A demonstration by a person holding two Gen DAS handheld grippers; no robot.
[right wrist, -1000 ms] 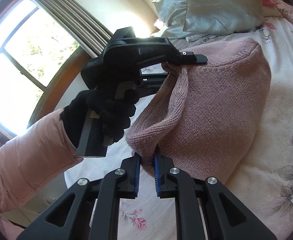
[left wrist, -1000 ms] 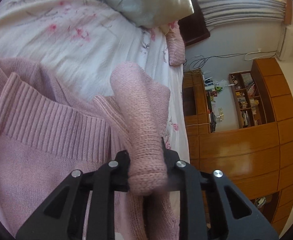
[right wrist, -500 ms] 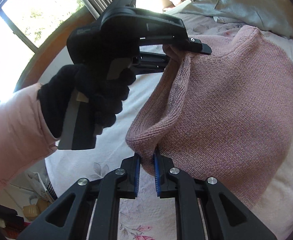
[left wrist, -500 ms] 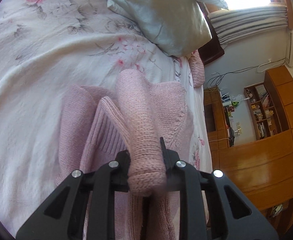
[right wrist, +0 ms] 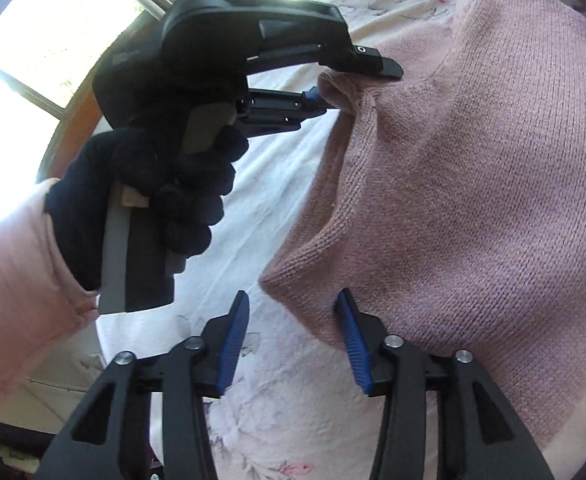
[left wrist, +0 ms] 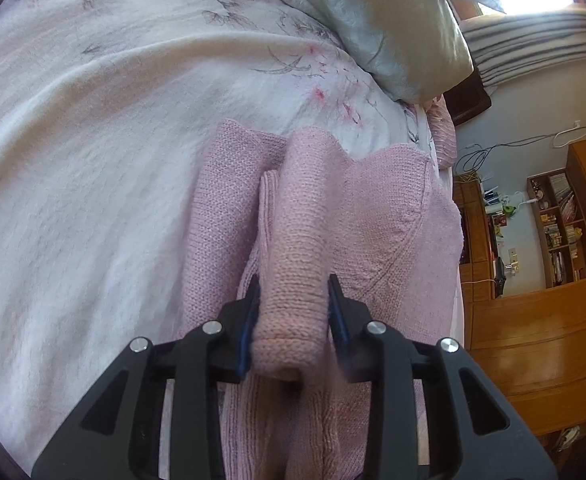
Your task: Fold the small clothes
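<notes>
A pink knit sweater (left wrist: 373,220) lies partly folded on the floral bedspread (left wrist: 93,160). My left gripper (left wrist: 293,280) is shut on a thick rolled fold of it, which fills the gap between the blue pads. In the right wrist view the sweater (right wrist: 473,200) hangs from the left gripper (right wrist: 353,88), held by a black-gloved hand (right wrist: 173,184) at upper centre. My right gripper (right wrist: 293,294) stands open. A lower corner of the sweater rests against the right finger's blue pad, with nothing clamped.
Grey-green pillows (left wrist: 393,28) lie at the head of the bed. Wooden cabinets and a bookshelf (left wrist: 533,320) stand past the bed's right edge. A bright window (right wrist: 33,40) and a pink sleeve (right wrist: 9,300) are at the left in the right wrist view.
My right gripper has opened and let go of the sweater corner. The left gripper keeps its grip and has carried the fold further over the bed, bunching the sweater narrower.
</notes>
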